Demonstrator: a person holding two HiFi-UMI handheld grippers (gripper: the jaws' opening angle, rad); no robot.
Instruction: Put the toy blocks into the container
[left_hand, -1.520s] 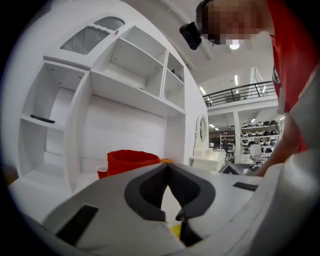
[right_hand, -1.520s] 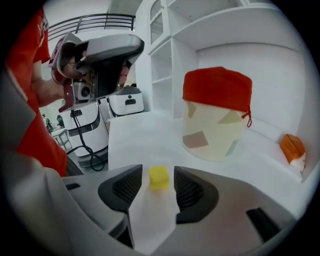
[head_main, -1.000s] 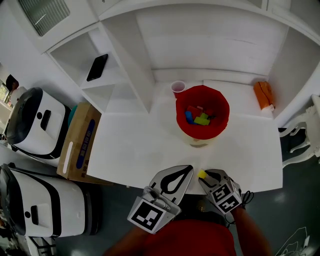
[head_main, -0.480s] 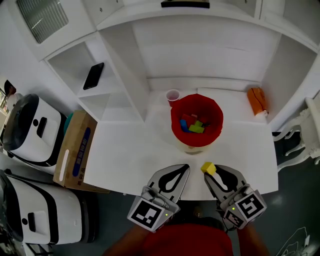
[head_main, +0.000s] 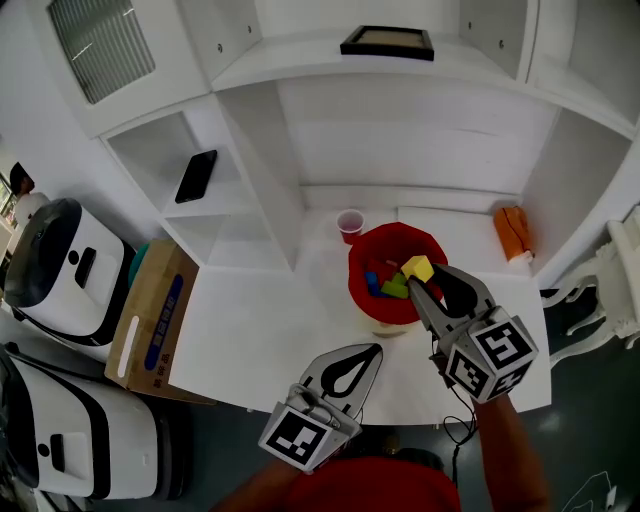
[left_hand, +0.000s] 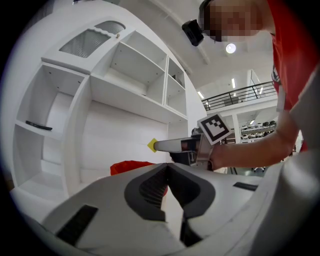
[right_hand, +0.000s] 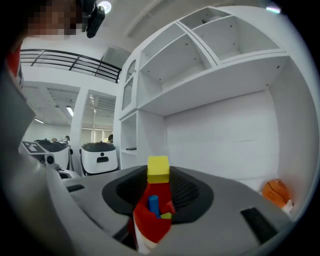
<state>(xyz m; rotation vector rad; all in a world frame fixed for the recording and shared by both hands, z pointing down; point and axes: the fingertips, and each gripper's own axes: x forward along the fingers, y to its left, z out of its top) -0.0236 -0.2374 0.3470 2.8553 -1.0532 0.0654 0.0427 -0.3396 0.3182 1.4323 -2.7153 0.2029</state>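
Container (head_main: 366, 296) partly behind right hand-held gripper (head_main: 425, 278) pinching yellow block (head_main: 417, 267), left hand-held gripper (head_main: 374, 351) closed, empty.

your head camera looks steeply down on the bucket (head_main: 357, 290) from well above, taking in the table (head_main: 250, 320) round it and the shelves (head_main: 400, 130) beyond it. the left gripper (head_main: 372, 352) camera sits low and well back from the bucket, on your side of it, facing the shelves. the right gripper (head_main: 427, 278) camera rides close to the bucket, looking over its rim towards the shelves. all three views share the bucket and the block (right_hand: 158, 169) above it.
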